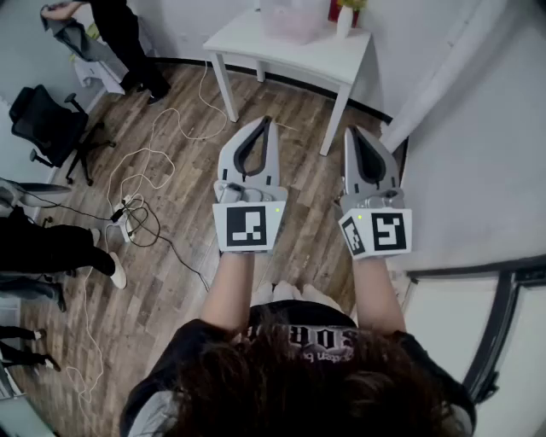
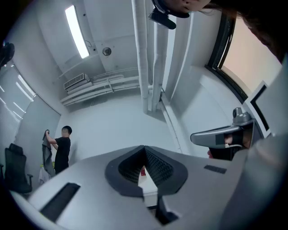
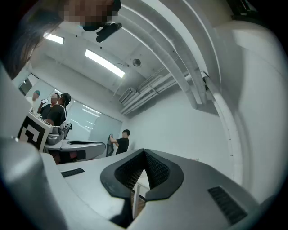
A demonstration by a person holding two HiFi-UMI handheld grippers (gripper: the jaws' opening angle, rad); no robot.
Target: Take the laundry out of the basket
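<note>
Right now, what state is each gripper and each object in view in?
Left gripper: jaws shut, empty.
Right gripper: jaws shut, empty.
Translucent bin: upright on the white table, contents unclear.
Office chair: upright, unoccupied.
Cables: lying loose on the wood floor.

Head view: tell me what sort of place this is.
Probably an office or lab workroom. A black office chair stands on a wood-plank floor, loose cables trail across the floor, and a plain white table stands at the far side.
</note>
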